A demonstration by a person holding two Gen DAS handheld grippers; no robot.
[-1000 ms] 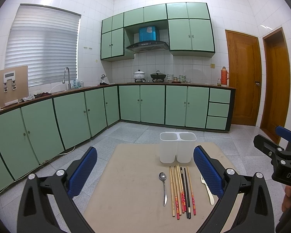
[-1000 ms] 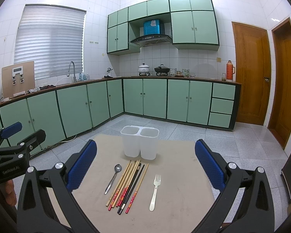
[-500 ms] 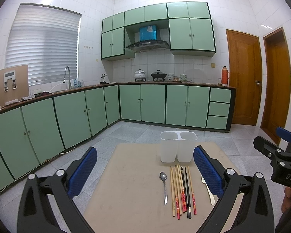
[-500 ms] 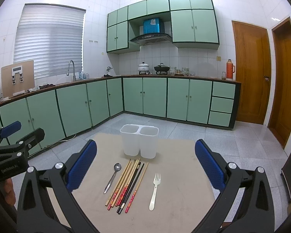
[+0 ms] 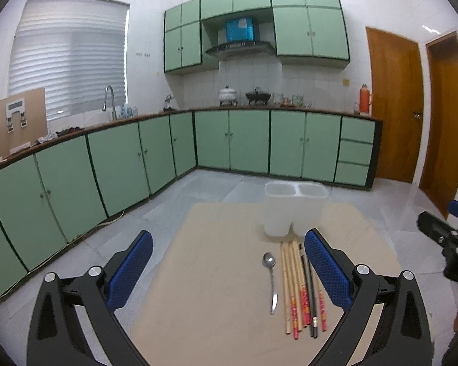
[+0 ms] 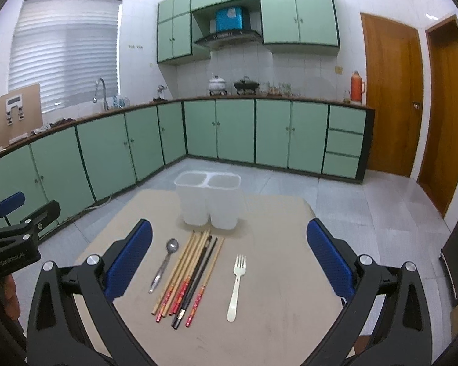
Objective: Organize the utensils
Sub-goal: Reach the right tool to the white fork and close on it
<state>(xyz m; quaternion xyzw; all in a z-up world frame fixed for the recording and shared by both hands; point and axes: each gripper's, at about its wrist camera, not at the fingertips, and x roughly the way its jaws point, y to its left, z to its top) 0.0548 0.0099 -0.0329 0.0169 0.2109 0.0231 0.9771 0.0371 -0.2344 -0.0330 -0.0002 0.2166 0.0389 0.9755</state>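
The left tool (image 5: 229, 270) is held wide apart above the near edge of the counter (image 5: 204, 274), with nothing gripped between its blue pads. The right tool (image 6: 229, 263) is likewise spread wide and nothing is held in it. Between the right tool's fingers, a row of utensils is seen lying flat on the counter: a metal spoon (image 6: 165, 263) to the left, a bundle of chopsticks (image 6: 190, 274) just beside it, and a pale fork (image 6: 236, 285) set apart to the right. Just behind the chopstick tips, a white two-compartment holder (image 6: 209, 201) is stood upright, and both compartments are seen open at the top. Green cabinets (image 6: 229, 131) are seen beyond the counter
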